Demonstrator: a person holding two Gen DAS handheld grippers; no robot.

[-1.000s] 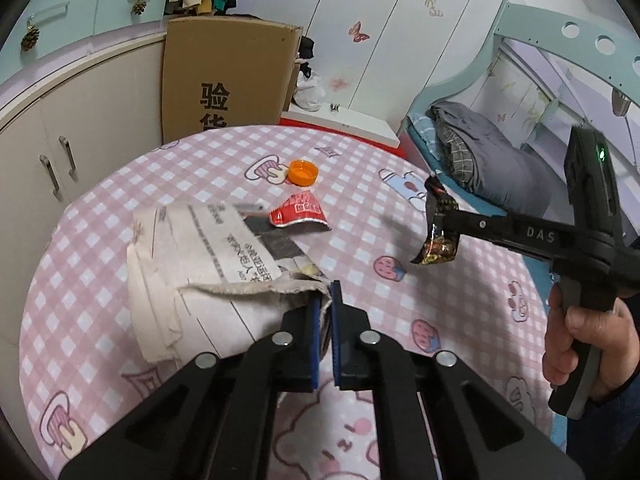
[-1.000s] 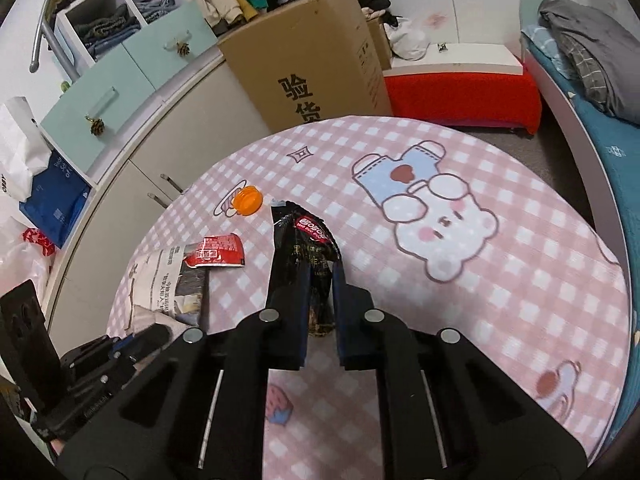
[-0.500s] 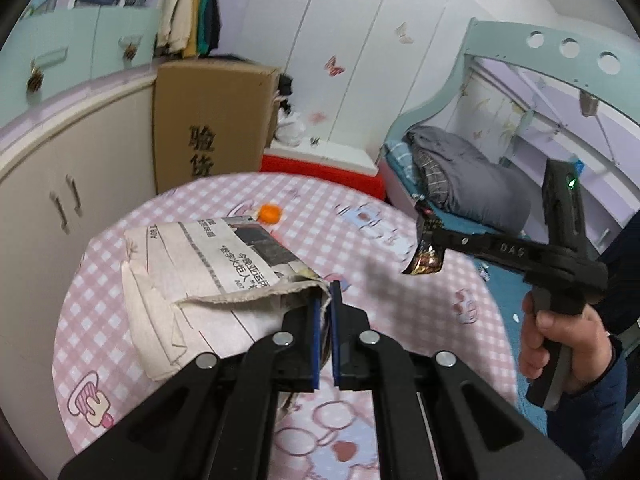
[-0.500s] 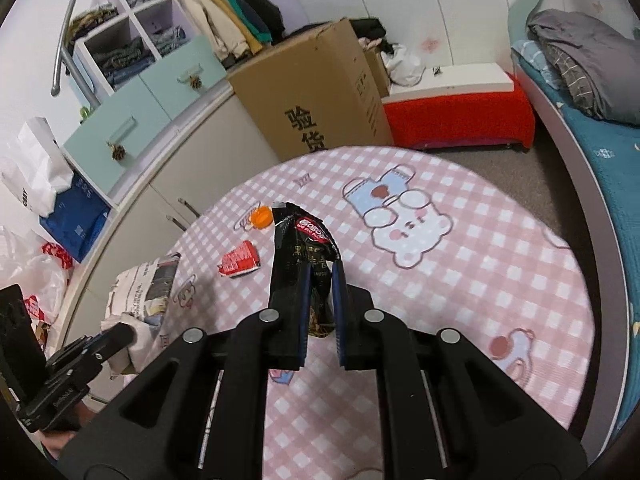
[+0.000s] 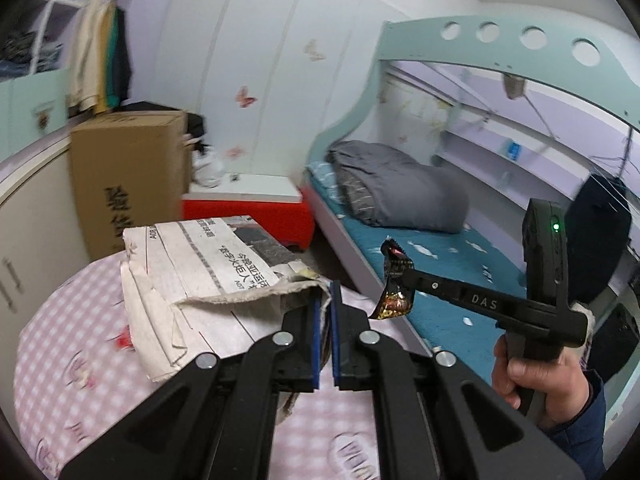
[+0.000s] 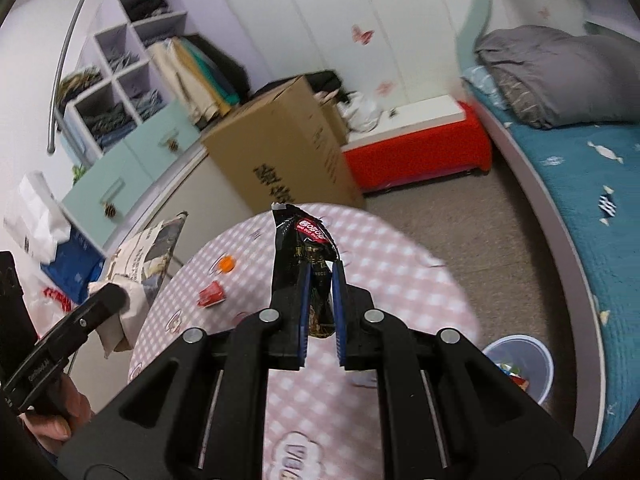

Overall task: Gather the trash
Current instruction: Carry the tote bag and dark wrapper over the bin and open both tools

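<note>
**Both hand-held grippers loaded, lifted clear of the tabletop**

Your left hand-held gripper [image 5: 325, 300] is clenched on the torn edge of a newspaper [image 5: 208, 276]. The paper hangs folded and creased from the blue pads, up off the pink checked tabletop [image 5: 72, 360], and sags toward the left of the left wrist view. In the right wrist view the same newspaper shows at the far left, pinched at the gripper's tip.

Your right hand-held gripper [image 6: 320, 280] is grasping a black wrapper [image 6: 298, 248]. It stands upright between the pads, its top with the red label sticking out above the fingertips. From the left wrist view the wrapper dangles from that gripper's tip, in front of the bed [image 5: 440, 276], with your right hand [image 5: 536, 380] wrapped round the handle.

Still lying on the tabletop are an orange cap [image 6: 227, 264] and, just beside it and nearer you, a red packet [image 6: 212, 294].

A bin [image 6: 532, 364] stands on the floor to the right of the tabletop, between it and the bed, with some coloured scraps inside. A cardboard box [image 6: 280, 144] stands beyond the far edge of the tabletop.
</note>
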